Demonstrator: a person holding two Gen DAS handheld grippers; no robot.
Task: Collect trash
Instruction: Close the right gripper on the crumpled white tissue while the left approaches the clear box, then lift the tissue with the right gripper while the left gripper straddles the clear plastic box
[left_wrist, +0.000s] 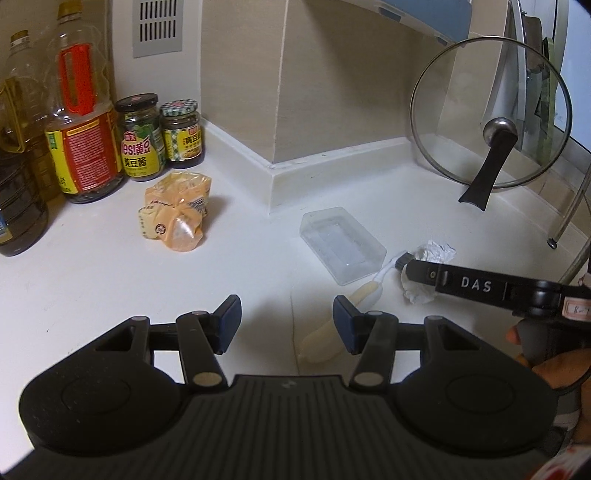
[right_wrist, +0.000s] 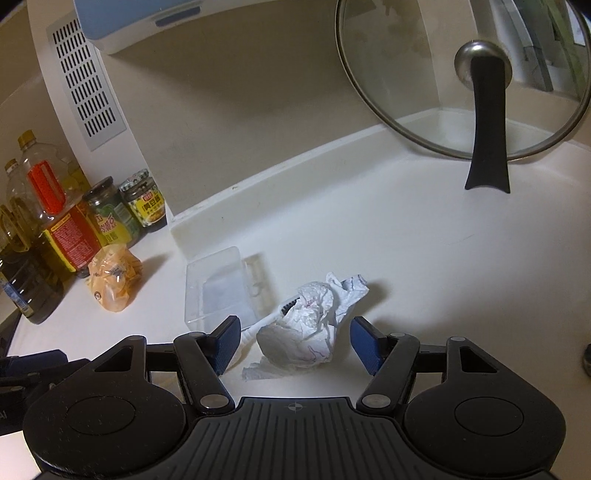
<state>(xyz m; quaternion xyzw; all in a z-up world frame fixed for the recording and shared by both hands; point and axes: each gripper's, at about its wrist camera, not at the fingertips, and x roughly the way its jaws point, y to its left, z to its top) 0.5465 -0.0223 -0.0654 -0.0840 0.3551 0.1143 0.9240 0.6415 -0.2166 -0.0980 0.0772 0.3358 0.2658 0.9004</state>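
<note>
A crumpled white tissue (right_wrist: 314, 325) lies on the white counter (right_wrist: 443, 277) between the blue pads of my right gripper (right_wrist: 295, 341). That gripper is open, with gaps on both sides of the tissue. A toothbrush with a cream handle (right_wrist: 266, 321) runs under the tissue's left edge. In the left wrist view my left gripper (left_wrist: 287, 322) is open above the counter. The toothbrush handle (left_wrist: 369, 290) ends near its right finger. The right gripper (left_wrist: 412, 269) reaches in from the right over the tissue (left_wrist: 434, 254). A crumpled orange wrapper (left_wrist: 177, 218) lies further left.
A clear plastic box (left_wrist: 340, 243) sits beside the toothbrush. Oil bottles (left_wrist: 83, 122) and sauce jars (left_wrist: 142, 140) line the left wall. A glass pot lid (left_wrist: 491, 122) leans at the back right. A wall corner (left_wrist: 273, 177) juts out behind the box.
</note>
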